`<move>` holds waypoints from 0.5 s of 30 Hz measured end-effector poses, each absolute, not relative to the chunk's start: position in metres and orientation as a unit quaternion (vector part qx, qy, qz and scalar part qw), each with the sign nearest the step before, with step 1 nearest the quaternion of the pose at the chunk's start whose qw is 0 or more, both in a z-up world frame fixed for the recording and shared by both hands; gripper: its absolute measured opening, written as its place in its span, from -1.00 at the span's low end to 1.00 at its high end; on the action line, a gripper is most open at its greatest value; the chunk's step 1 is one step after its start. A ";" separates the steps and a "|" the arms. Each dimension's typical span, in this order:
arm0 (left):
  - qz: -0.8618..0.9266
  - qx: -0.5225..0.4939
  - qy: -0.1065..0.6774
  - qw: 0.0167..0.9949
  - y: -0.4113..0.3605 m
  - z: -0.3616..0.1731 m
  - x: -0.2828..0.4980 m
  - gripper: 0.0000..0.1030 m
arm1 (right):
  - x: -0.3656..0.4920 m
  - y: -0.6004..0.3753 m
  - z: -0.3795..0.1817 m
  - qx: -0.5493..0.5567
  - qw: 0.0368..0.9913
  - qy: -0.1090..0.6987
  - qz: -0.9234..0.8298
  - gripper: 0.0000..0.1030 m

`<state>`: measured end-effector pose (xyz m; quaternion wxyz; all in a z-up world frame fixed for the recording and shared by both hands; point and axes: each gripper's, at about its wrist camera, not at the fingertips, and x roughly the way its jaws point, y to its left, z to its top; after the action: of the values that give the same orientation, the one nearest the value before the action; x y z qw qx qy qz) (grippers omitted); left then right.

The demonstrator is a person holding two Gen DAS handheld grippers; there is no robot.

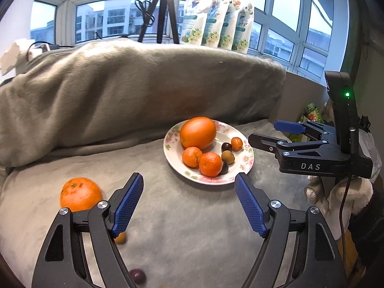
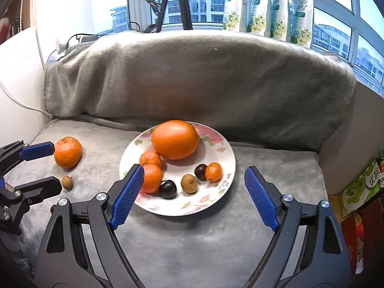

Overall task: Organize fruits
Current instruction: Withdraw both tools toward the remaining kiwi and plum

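A flowered white plate (image 1: 242, 165) (image 2: 223, 148) on the grey blanket holds a big orange (image 1: 198, 132) (image 2: 175, 139), two tangerines (image 1: 210, 164) (image 2: 151, 177), a kumquat (image 2: 213, 172), a brown longan (image 2: 189, 183) and two dark plums (image 2: 168, 189). A loose tangerine (image 1: 80, 194) (image 2: 67, 152) lies left of the plate, with a small brown fruit (image 2: 67, 182) and a dark plum (image 1: 137, 276) near it. My left gripper (image 1: 188, 207) (image 2: 44, 165) is open and empty beside the loose tangerine. My right gripper (image 2: 194, 192) (image 1: 268, 133) is open and empty, near the plate.
A blanket-covered backrest (image 2: 204, 79) rises behind the plate. Refill pouches (image 1: 216, 21) and a tripod (image 1: 159, 12) stand on the window sill. Coloured boxes (image 2: 360, 187) sit at the right edge of the seat.
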<state>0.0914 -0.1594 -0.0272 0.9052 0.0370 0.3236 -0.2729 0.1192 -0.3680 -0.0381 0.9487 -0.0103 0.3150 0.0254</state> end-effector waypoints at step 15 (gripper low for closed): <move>-0.239 0.023 0.311 0.920 -0.121 -0.031 0.067 0.53 | 0.105 -0.321 -0.030 -0.019 0.949 0.308 0.072 0.71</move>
<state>0.0671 -0.1206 -0.0312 0.9196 0.0231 0.3110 -0.2390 0.1055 -0.3211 -0.0303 0.9486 -0.0189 0.3076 0.0720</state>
